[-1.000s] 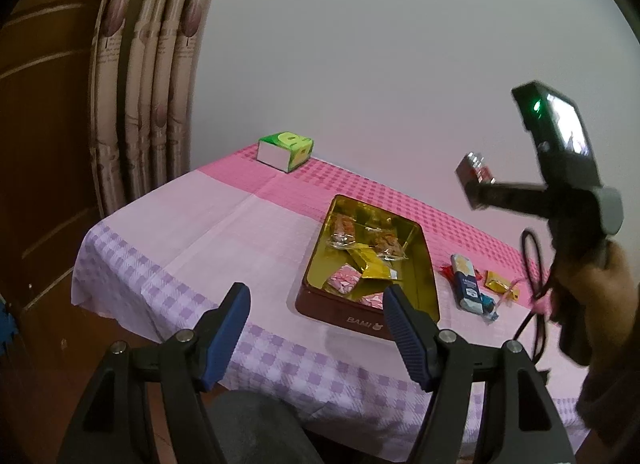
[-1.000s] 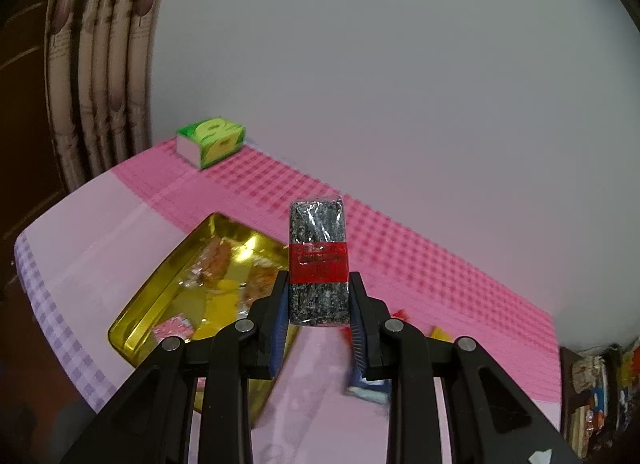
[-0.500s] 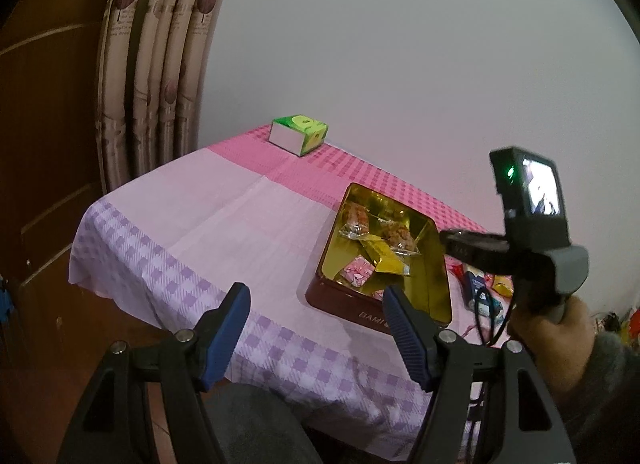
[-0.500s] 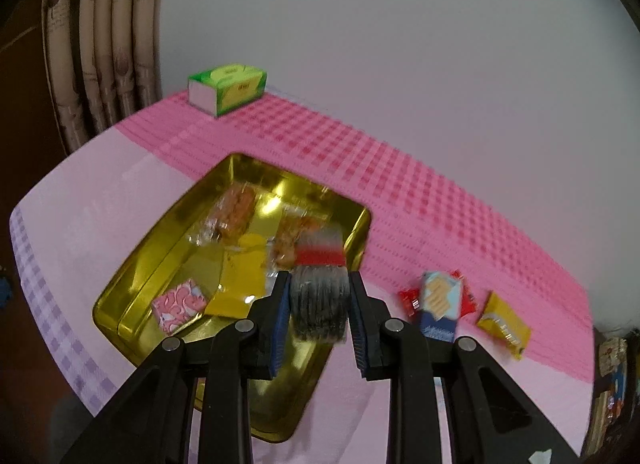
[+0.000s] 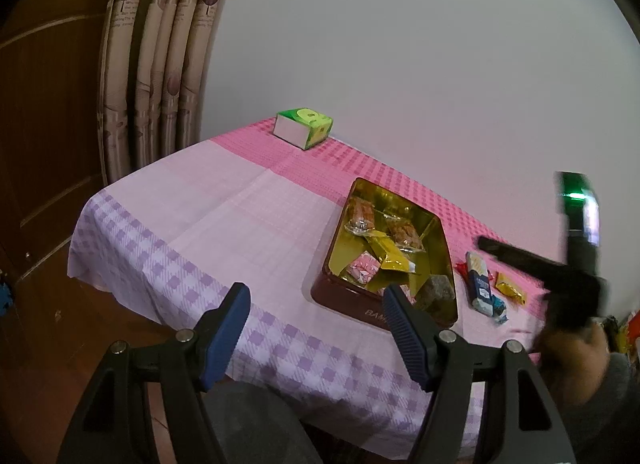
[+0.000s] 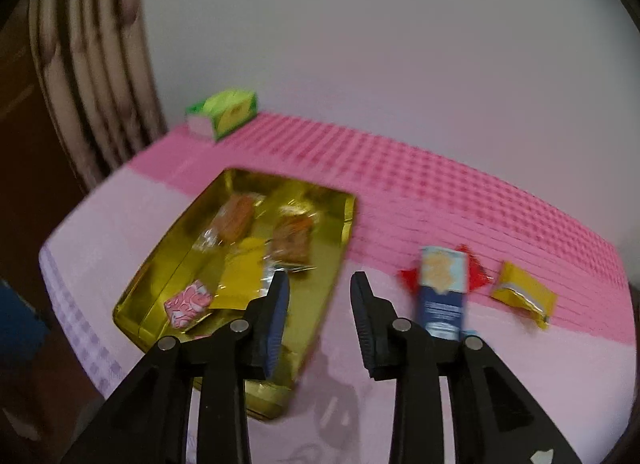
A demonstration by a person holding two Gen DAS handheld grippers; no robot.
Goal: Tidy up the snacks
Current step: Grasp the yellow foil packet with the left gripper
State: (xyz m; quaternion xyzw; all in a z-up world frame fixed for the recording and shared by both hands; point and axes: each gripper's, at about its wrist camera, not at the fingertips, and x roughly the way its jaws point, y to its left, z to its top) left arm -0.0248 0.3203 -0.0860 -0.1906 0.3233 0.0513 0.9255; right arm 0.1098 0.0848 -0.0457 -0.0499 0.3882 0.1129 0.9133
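Observation:
A gold tin (image 5: 438, 229) (image 6: 160, 248) on the pink tablecloth holds several wrapped snacks. The dark grey snack bar (image 5: 438, 291) now lies in its near right corner. A blue packet (image 6: 442, 288) (image 5: 482, 284), a red wrapper (image 6: 476, 270) and a yellow packet (image 6: 524, 298) (image 5: 509, 286) lie on the cloth to the right of the tin. My right gripper (image 6: 320, 296) is open and empty above the tin's right edge. My left gripper (image 5: 316, 324) is open and empty, short of the table's front edge.
A green tissue box (image 5: 304, 127) (image 6: 222, 113) stands at the table's far left corner. A curtain (image 5: 160, 75) and wooden door (image 5: 44, 103) are on the left. The white wall runs behind the table.
My right gripper came down over the tin, opened and let go of the dark snack bar, which now lies in the tin. The right gripper has pulled back to the right.

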